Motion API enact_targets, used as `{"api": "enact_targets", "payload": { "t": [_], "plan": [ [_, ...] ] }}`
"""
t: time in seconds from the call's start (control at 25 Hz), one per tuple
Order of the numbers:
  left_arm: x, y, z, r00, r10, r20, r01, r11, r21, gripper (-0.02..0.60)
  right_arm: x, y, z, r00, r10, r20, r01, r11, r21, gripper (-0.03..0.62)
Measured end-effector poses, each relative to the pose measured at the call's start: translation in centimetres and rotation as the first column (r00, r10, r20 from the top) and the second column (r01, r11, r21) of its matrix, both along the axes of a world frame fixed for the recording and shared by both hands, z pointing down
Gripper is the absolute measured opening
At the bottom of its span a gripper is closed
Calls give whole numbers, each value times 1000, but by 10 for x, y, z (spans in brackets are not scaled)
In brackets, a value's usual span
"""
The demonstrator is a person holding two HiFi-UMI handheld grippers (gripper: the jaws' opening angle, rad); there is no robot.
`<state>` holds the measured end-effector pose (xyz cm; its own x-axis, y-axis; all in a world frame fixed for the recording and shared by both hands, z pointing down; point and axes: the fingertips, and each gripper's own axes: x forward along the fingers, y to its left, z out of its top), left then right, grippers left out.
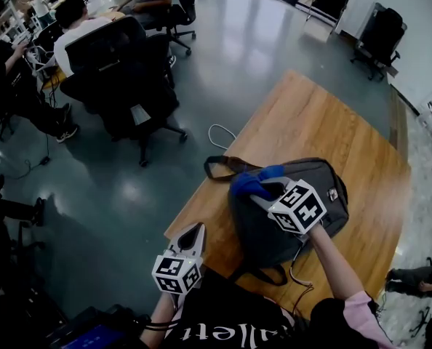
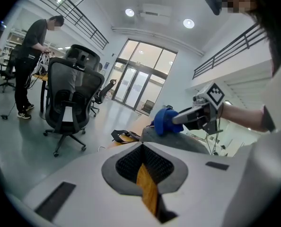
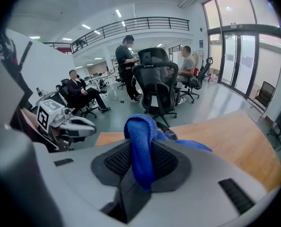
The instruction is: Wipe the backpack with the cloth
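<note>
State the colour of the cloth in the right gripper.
Blue cloth, clearest in right gripper view.

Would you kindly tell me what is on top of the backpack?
A blue cloth, held by the right gripper, rests on the backpack; the fabric beneath it is covered.

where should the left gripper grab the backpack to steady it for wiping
Probably the thin strap loop at the backpack near edge, coming in from the person's side: it lies free of the body, close to the left gripper, and clear of the cloth.

Dark grey backpack (image 1: 289, 217) lies flat on the table (image 1: 325, 115), bunched blue cloth (image 1: 251, 183) on it.
</note>
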<state>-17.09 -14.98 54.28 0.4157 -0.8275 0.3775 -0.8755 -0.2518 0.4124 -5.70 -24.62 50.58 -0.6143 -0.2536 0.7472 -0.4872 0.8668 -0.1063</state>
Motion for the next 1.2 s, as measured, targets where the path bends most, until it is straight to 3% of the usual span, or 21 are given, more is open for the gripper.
{"api": "enact_targets", "payload": {
  "t": [0.2, 0.48, 0.8, 1.0, 1.2],
  "plan": [
    [20, 4, -11, 999, 41, -6, -40, 999, 26, -2, 17, 55, -5, 997, 40, 73, -38, 999, -29, 104],
    [43, 15, -16, 996, 90, 4, -90, 995, 34, -2, 51, 142, 0, 997, 33, 74, -30, 999, -46, 104],
    [72, 33, -14, 989, 151, 7, -151, 988, 32, -2, 86, 218, 15, 969, 197, 149, -170, 969, -178, 104],
    [91, 37, -16, 981, 194, 16, -194, 980, 38, -2, 105, 214, 9, 963, 227, 147, -203, 966, -159, 104],
    [99, 30, -25, 980, 199, 27, -200, 978, 61, -2, 121, 145, -39, 936, 246, 250, -245, 969, -35, 104]
  ]
}}
